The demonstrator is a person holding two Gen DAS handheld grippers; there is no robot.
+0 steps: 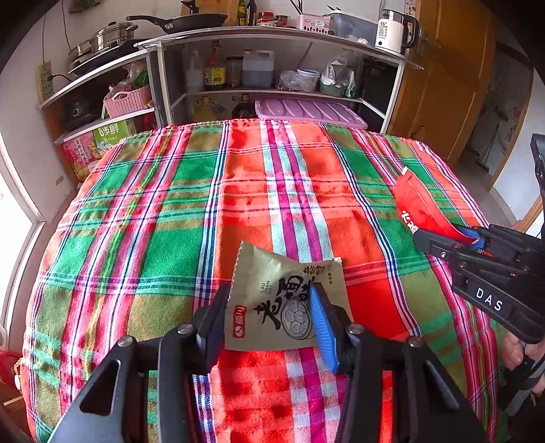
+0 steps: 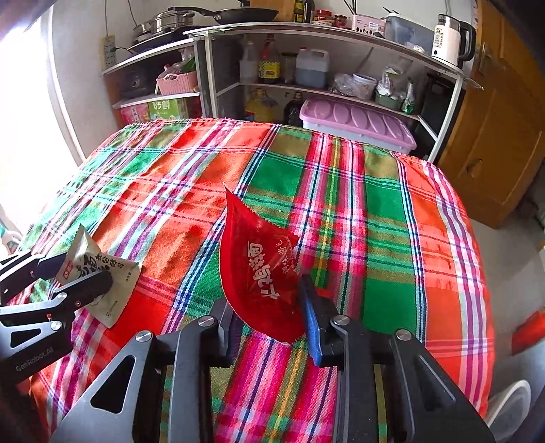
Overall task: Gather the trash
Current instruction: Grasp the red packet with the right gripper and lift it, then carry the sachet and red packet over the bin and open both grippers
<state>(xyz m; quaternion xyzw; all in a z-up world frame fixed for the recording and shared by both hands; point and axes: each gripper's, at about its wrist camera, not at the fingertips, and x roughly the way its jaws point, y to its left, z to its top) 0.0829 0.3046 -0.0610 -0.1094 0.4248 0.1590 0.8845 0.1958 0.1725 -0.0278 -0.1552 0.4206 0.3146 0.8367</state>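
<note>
A tan snack packet (image 1: 272, 272) with dark lettering sits between the fingers of my left gripper (image 1: 269, 296), which is shut on it low over the plaid tablecloth (image 1: 170, 204). The right wrist view shows that packet (image 2: 109, 293) at the left, pinched in the left gripper (image 2: 76, 272), with one corner raised. A red sachet (image 2: 259, 259) with white characters bows upward between the fingers of my right gripper (image 2: 264, 300), which is shut on its lower end. In the left wrist view the red sachet (image 1: 419, 204) rises from the right gripper (image 1: 446, 238) near the table's right edge.
Behind the table stands a shelf unit (image 1: 272, 37) crowded with bottles, pans and a kettle (image 1: 395, 30). A pink-lidded box (image 1: 306, 109) sits just past the table's far edge. A wooden door (image 1: 453, 85) is at the right. A hand (image 1: 514, 351) holds the right gripper.
</note>
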